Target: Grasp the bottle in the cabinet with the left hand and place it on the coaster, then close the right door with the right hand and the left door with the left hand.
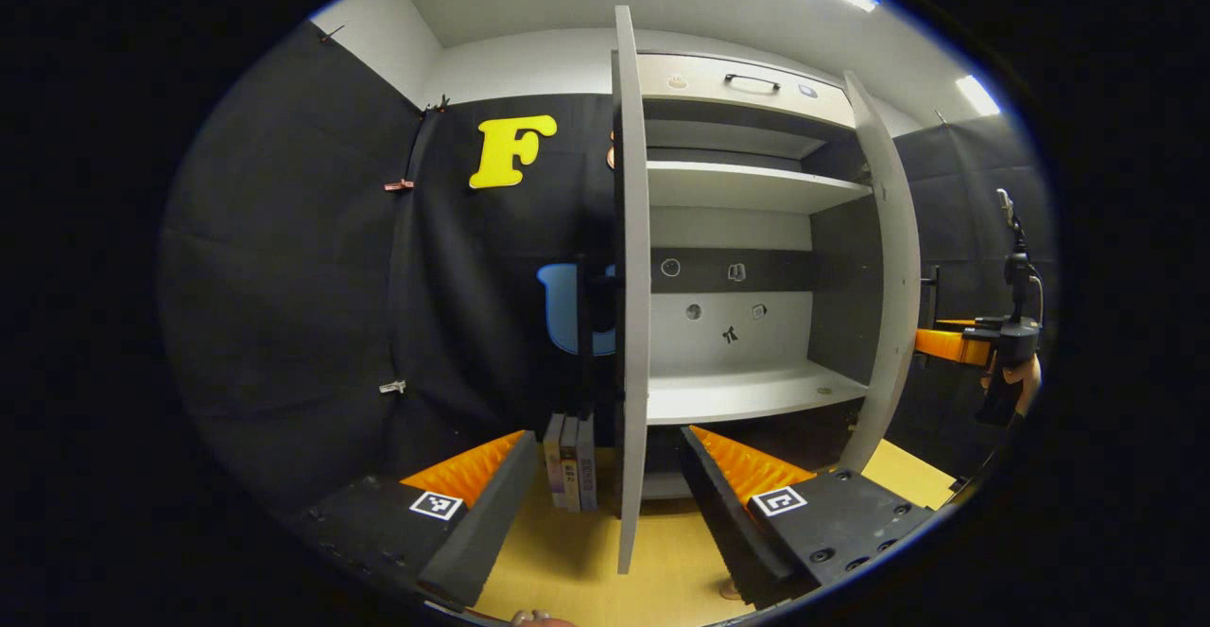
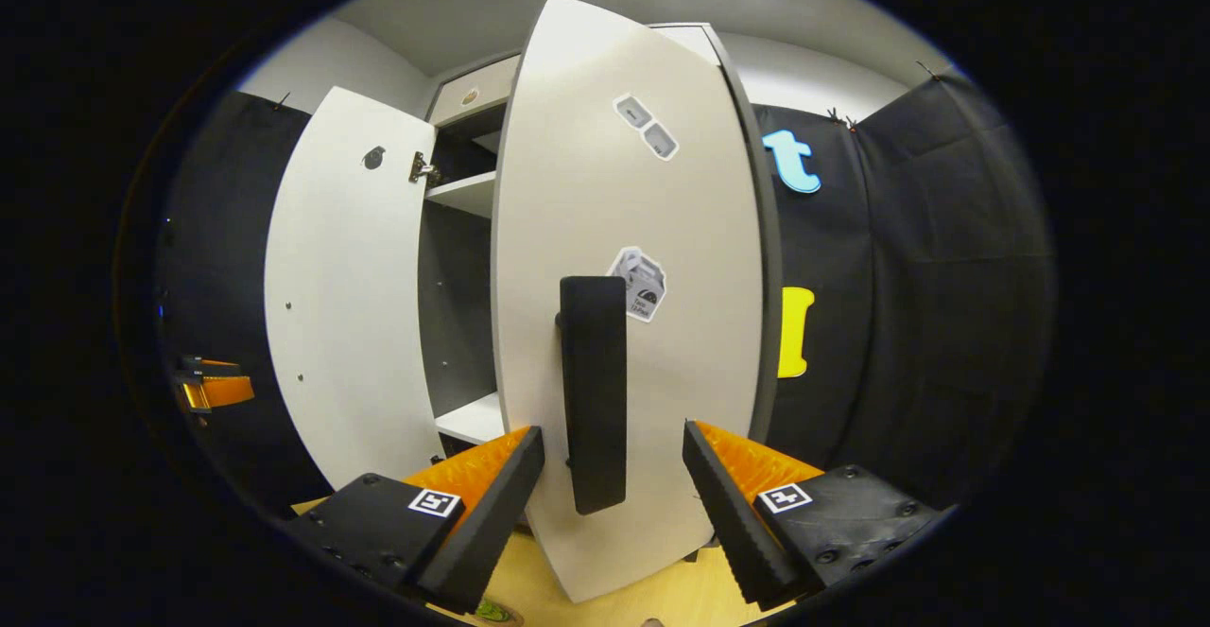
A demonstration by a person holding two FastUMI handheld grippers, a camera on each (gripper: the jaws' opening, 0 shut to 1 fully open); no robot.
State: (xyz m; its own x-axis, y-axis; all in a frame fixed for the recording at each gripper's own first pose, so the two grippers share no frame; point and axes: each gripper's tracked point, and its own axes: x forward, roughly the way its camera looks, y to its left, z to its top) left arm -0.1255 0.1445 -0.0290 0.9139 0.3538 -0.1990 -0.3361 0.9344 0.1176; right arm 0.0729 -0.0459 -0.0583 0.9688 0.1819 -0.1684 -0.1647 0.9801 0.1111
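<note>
Left gripper view, cabinet: stood open on the table; pale shelves, dark back band, small stickers on the back panel; lower shelf bare where visible.
Left door: seen edge-on, swung out toward the camera, its edge running between the two fingers.
Right door: partly open, angled outward; in the right gripper view its outer face sat close ahead.
Drawer: at cabinet top, with a dark handle.
Books: upright on the table, just left of the left door.
Left gripper: fingers spread wide, holding nothing; left door edge in the gap, contact not discernible.
Right gripper: fingers spread, nothing pinched; the dark door handle stood upright in the gap between them, touching neither that I could tell. The same gripper appeared beyond the right door in the left gripper view, a hand holding it.
Bottle, coaster: could not tell; not located in either view.
</note>
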